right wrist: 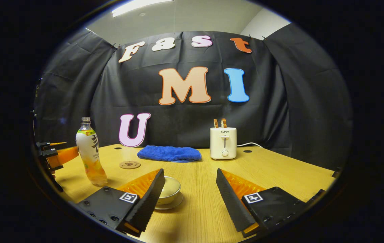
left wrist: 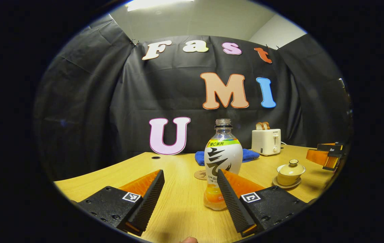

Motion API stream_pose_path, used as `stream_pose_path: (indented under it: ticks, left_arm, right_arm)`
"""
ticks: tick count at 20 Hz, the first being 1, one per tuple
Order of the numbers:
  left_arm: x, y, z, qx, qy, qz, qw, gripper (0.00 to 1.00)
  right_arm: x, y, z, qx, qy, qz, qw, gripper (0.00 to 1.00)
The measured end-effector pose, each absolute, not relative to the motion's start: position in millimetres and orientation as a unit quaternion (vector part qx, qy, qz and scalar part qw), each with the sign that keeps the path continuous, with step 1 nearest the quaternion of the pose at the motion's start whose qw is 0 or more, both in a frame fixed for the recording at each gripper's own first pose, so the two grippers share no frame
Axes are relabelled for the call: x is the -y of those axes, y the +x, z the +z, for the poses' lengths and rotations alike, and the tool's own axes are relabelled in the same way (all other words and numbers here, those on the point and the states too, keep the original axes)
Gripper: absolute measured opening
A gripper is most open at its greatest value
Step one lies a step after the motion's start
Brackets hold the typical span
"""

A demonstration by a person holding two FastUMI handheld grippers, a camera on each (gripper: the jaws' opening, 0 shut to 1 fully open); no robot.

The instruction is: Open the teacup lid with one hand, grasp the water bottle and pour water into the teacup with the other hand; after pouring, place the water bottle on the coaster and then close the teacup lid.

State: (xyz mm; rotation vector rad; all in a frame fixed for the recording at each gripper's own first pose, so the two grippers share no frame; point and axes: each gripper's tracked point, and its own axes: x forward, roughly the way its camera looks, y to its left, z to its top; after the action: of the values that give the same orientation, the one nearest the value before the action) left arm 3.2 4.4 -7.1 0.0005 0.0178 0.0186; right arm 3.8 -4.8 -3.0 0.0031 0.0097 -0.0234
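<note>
Teacup (left wrist: 290, 172) sits lidded on saucer, right on desk (left wrist: 182, 202); we see water bottle (left wrist: 222, 162) upright, uncapped, dead ahead of our left claw (left wrist: 189, 194), spread wide. Right claw (right wrist: 189, 195) wide too, teacup just beyond its left finger.

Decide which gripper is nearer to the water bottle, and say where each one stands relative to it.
Left. The left gripper is open right in front of the bottle, one finger overlapping its base. The right gripper is open off to the side, by the teacup.
</note>
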Motion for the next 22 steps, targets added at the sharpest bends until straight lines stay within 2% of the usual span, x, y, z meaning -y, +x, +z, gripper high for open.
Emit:
stream_pose_path:
  ticks: [6,7,9,18,21,22]
  left_arm:
    - [-3.6,6.3,-12.6,-0.018,0.0,0.008,1.0,0.92]
    - [-4.2,7.1,-12.7,-0.02,0.0,0.008,1.0,0.92]
    - [-4.0,6.7,-11.9,-0.02,0.0,0.008,1.0,0.92]
    - [-2.5,7.6,-11.5,-0.017,-0.002,0.006,1.0,0.92]
    - [-3.3,7.2,-11.5,-0.019,-0.002,0.006,1.0,0.92]
    - [-4.1,6.5,-13.2,-0.019,-0.002,0.006,1.0,0.92]
  right_arm:
    - [-10.7,9.3,1.4,0.002,-0.009,0.013,1.0,0.97]
    - [-14.3,10.7,3.7,0.003,-0.01,0.019,1.0,0.99]
    - [-19.1,15.0,9.4,0.004,-0.013,0.025,1.0,0.97]
    - [-47.7,35.4,-11.7,-0.051,-0.046,0.053,0.996,0.98]
    - [-54.5,38.3,-13.9,-0.059,-0.049,0.06,0.995,0.96]
    - [-56.1,40.5,-13.7,-0.061,-0.053,0.062,0.995,0.9]
